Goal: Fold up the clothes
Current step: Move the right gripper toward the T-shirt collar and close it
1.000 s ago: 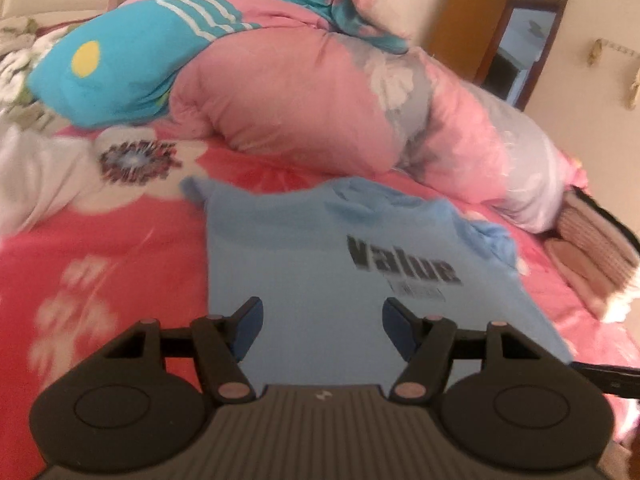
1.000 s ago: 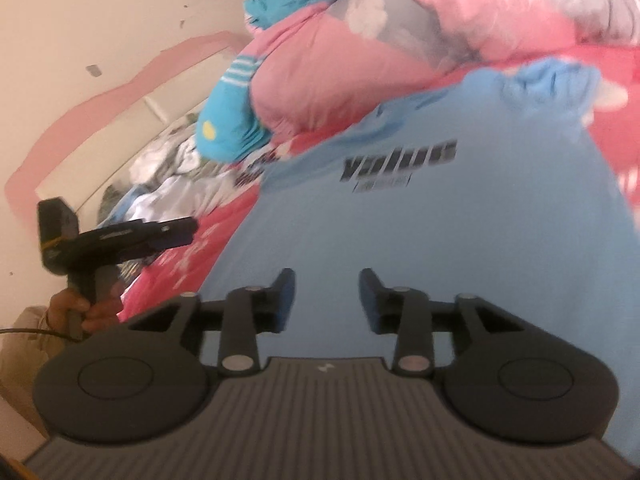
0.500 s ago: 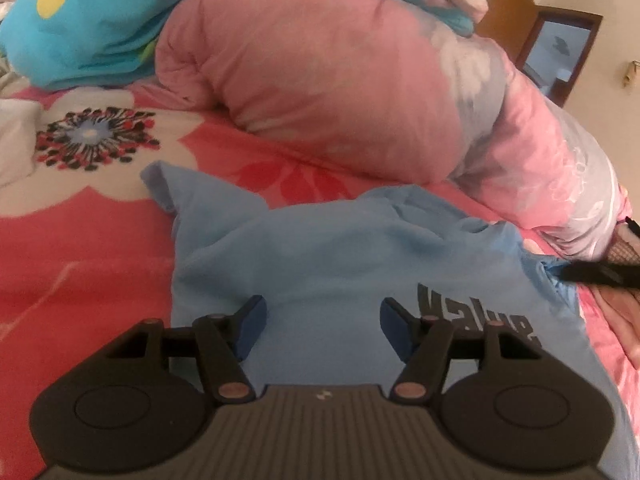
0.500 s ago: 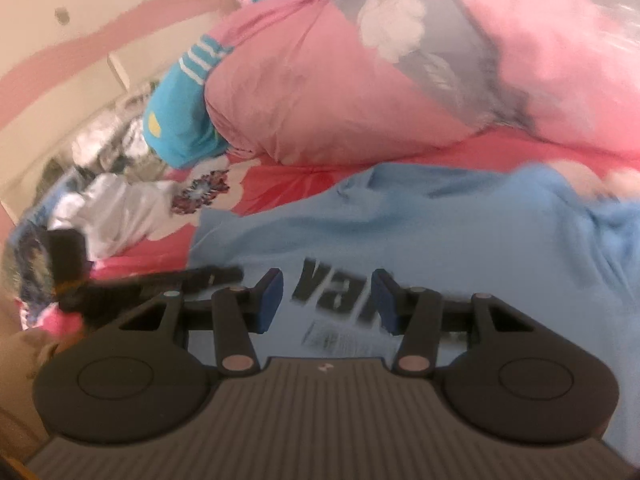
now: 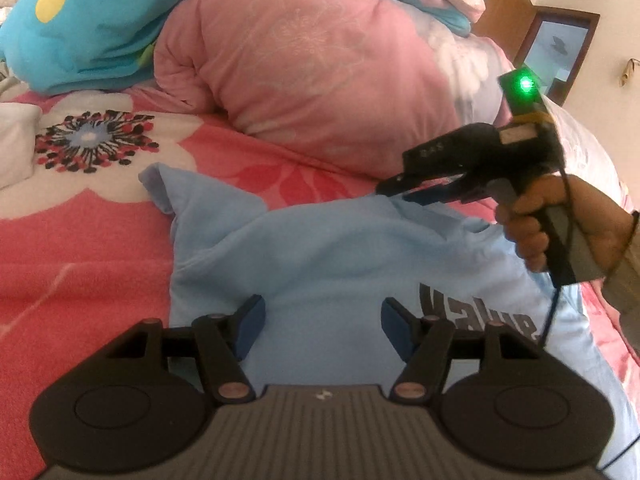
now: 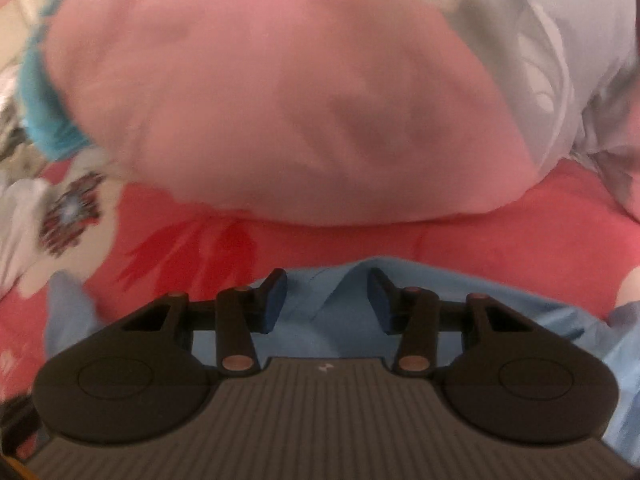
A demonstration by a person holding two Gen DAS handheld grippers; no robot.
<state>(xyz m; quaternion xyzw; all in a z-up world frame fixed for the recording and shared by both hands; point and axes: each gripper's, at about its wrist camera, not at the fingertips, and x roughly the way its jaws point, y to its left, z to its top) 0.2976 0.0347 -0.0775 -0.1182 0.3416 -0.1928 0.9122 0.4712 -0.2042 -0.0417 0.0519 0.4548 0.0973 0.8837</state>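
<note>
A light blue T-shirt point(image 5: 320, 256) with the dark print "Value" lies spread on the red flowered blanket point(image 5: 80, 240). My left gripper point(image 5: 322, 320) hovers open over the shirt's near part, with nothing between its fingers. In the left wrist view my right gripper point(image 5: 396, 192), held by a hand point(image 5: 532, 228), points down at the shirt's far edge. In the blurred right wrist view the right gripper point(image 6: 327, 292) straddles a raised fold of the shirt point(image 6: 340, 320). Its jaws are closing, and the pads stand clear of the fold.
A bulky pink duvet point(image 5: 320, 60) rises right behind the shirt's far edge and fills the right wrist view point(image 6: 280, 100). A turquoise pillow point(image 5: 80, 20) and a white cloth point(image 5: 16, 140) lie at the left. A wooden door frame point(image 5: 516, 16) stands at the back right.
My right gripper has swept across the shirt to its far edge and come into the left wrist view. My left gripper moved forward and down, then held still.
</note>
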